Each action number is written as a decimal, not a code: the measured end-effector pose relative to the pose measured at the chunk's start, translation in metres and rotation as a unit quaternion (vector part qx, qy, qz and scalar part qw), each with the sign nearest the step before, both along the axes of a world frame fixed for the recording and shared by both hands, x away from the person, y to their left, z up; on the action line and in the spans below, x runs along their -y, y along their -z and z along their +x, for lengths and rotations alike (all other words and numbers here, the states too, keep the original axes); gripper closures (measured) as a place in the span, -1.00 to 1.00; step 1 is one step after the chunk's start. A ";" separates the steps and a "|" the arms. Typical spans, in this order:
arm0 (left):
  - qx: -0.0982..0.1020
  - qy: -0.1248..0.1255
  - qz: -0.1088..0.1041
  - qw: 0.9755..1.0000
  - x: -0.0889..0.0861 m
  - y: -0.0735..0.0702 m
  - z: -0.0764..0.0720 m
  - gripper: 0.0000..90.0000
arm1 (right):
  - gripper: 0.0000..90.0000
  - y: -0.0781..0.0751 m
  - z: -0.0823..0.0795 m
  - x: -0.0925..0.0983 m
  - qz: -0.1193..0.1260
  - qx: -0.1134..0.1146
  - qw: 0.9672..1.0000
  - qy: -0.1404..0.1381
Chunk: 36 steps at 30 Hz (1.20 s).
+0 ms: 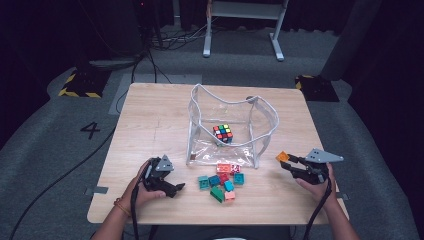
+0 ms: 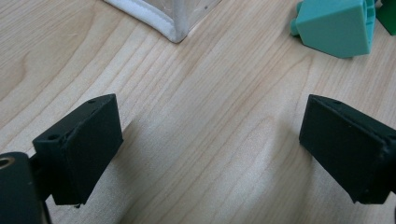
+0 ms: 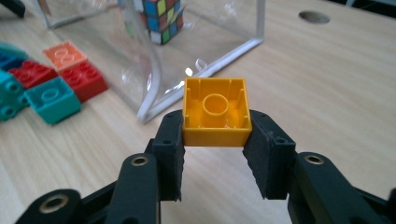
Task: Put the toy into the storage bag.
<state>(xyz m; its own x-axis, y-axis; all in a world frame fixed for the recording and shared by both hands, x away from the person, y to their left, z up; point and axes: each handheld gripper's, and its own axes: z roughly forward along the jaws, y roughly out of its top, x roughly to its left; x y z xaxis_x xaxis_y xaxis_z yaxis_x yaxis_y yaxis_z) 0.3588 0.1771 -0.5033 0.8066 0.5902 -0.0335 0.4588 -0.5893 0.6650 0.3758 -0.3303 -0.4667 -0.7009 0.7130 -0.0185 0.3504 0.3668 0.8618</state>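
Right gripper [image 3: 215, 140] is clamped on one orange-yellow block [image 3: 216, 114] — pads press its two opposite side walls, nothing else between them. In the right gripper view the block's hollow underside with its single round tube faces the camera, so the studs point away, toward the bag. It is square, no real long axis. In the high view the block [image 1: 283, 157] sits at the gripper's tip, lifted clear of the wooden table [image 1: 150, 120], just off the right front corner of the bag and well apart from the loose pile.

Left gripper [image 2: 210, 144] stands wide open, holding nothing — bare tabletop between its two black jaws. In the high view it [image 1: 172, 187] rests low near the table's front left, just left of the pile.

Counts, high view:
- 1 clear plastic bag [image 1: 200, 107] with white piping, standing open at mid-table
- 1 Rubik's cube [image 1: 223, 133] inside the bag, on its floor
- 1 held block
- loose blocks [image 1: 222, 181] in front of the bag: roughly eight — about three teal or blue, two red, two salmon-orange, one dark green. They touch and overlap, so the exact count can't be settled.

Left gripper view catches one teal block [image 2: 334, 25] lying on its side near the bag's corner seam [image 2: 175, 32].
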 end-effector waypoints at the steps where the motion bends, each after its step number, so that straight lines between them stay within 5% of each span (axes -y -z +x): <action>1: 0.000 0.001 0.002 1.000 0.000 0.000 0.000 -0.87 | 0.32 -0.007 0.005 0.002 -0.001 0.008 1.000 0.000; 15: 0.001 0.000 0.002 1.000 0.000 0.000 0.000 -0.87 | 0.32 -0.070 0.035 0.008 0.027 0.054 0.998 0.018; 24: 0.000 -0.001 0.002 1.000 0.000 0.000 0.000 -0.87 | 0.32 -0.121 0.053 -0.006 0.024 0.085 0.996 -0.003; 36: 0.001 -0.001 0.002 1.000 0.000 0.000 0.000 -0.87 | 0.32 -0.156 0.070 -0.036 0.011 0.090 0.995 -0.048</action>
